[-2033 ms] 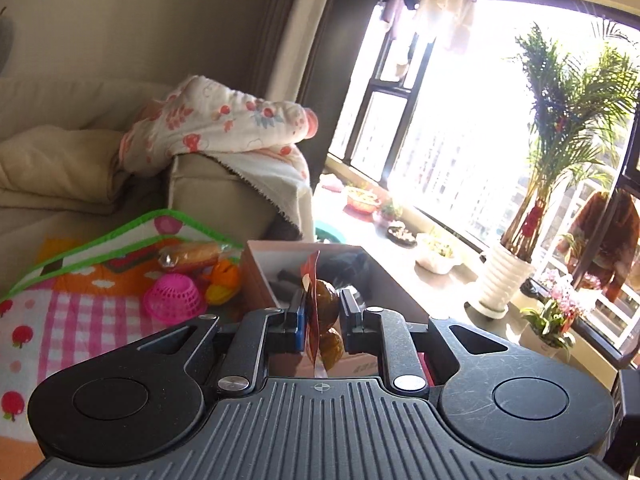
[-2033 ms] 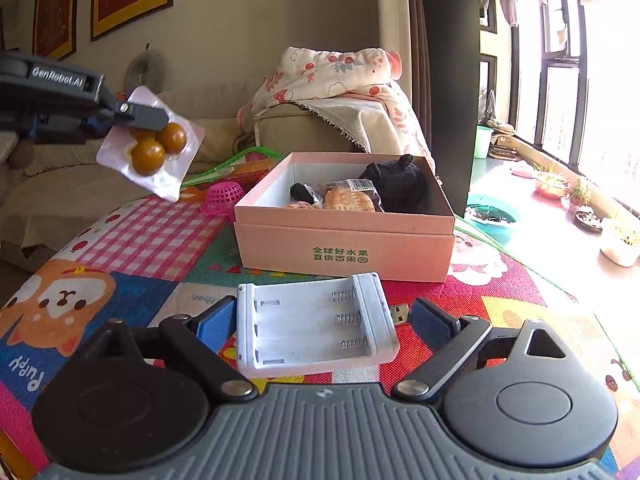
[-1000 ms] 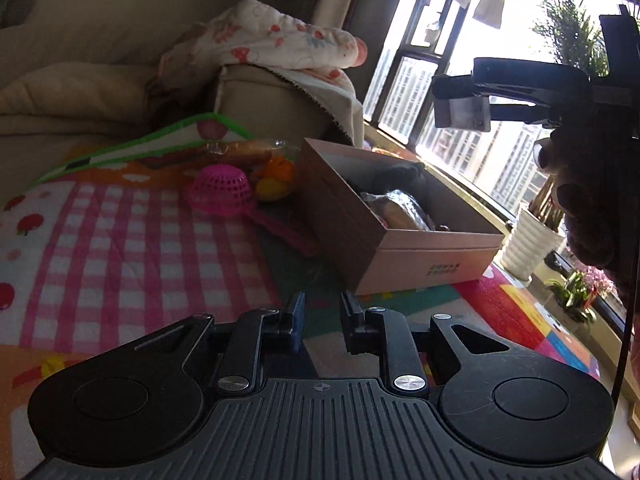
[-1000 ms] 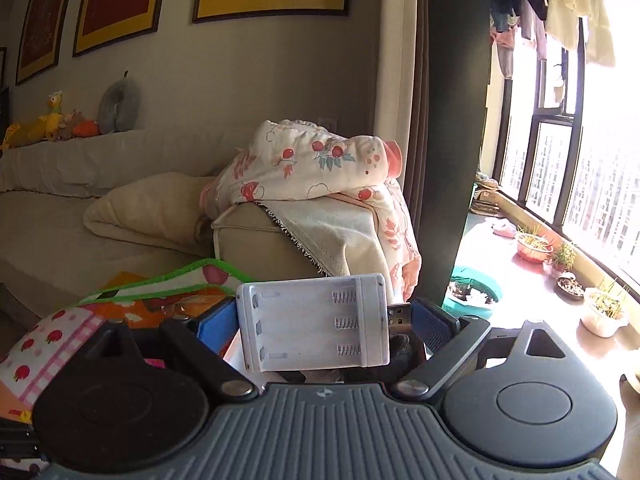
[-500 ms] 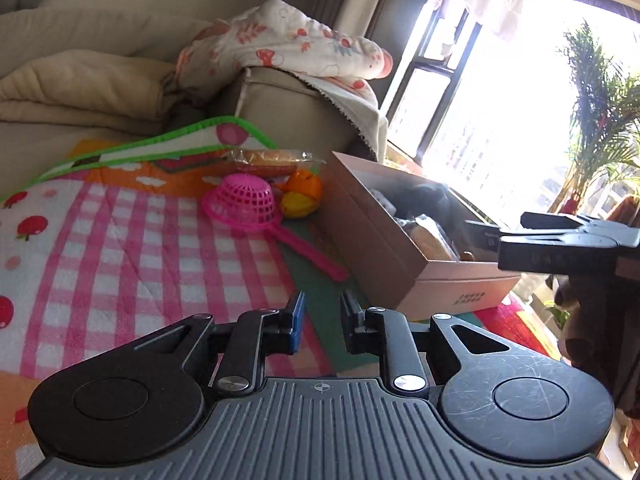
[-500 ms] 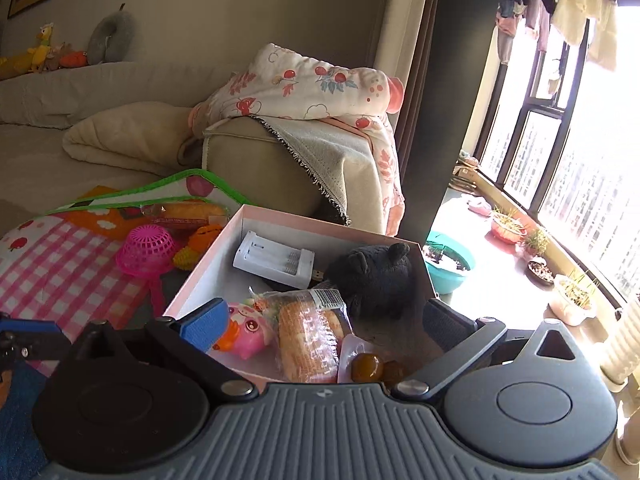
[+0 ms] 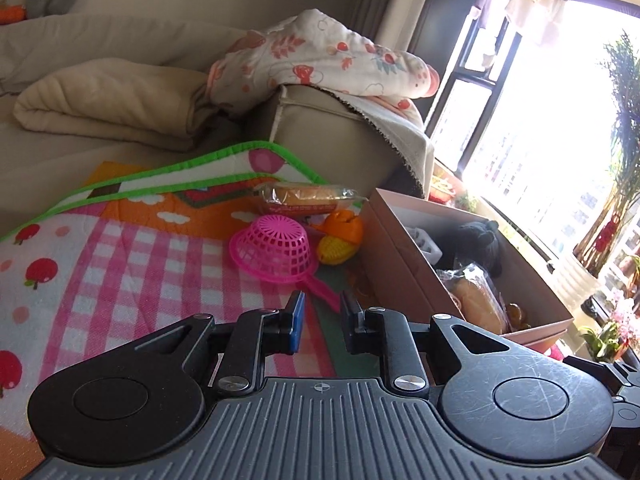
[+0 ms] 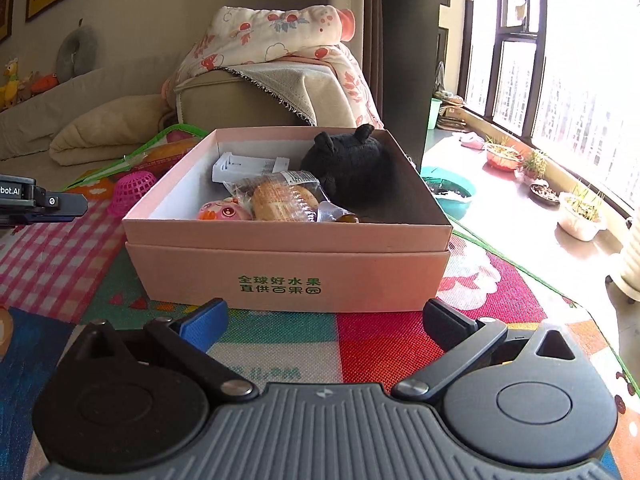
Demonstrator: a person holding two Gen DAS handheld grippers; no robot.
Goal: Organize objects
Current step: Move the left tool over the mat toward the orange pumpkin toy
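Observation:
A pink cardboard box (image 8: 280, 236) stands on the colourful play mat. It holds a white battery holder (image 8: 240, 166), a black plush (image 8: 352, 164), a wrapped bread (image 8: 280, 200), a pink pig toy (image 8: 224, 212) and a packet of brown balls (image 8: 340, 216). My right gripper (image 8: 326, 316) hovers low before the box's front wall, wide open and empty. My left gripper (image 7: 322, 316) is shut with nothing between its pads. It points over the mat at a pink strainer (image 7: 272, 248), with an orange-yellow toy (image 7: 340, 236) and a wrapped bread roll (image 7: 304, 196) just behind. The box (image 7: 400, 248) lies to its right.
A beige sofa arm (image 7: 328, 128) draped with a floral blanket (image 8: 280, 28) rises behind the mat. A folded cream blanket (image 7: 104, 108) lies on the sofa seat. A teal basin (image 8: 452, 192) and several plant pots (image 8: 580, 216) sit along the window sill on the right.
The right gripper has opened and let go of the battery holder, which now lies in the box. It has sunk and drawn back to the box's front. The left gripper shifted towards the strainer.

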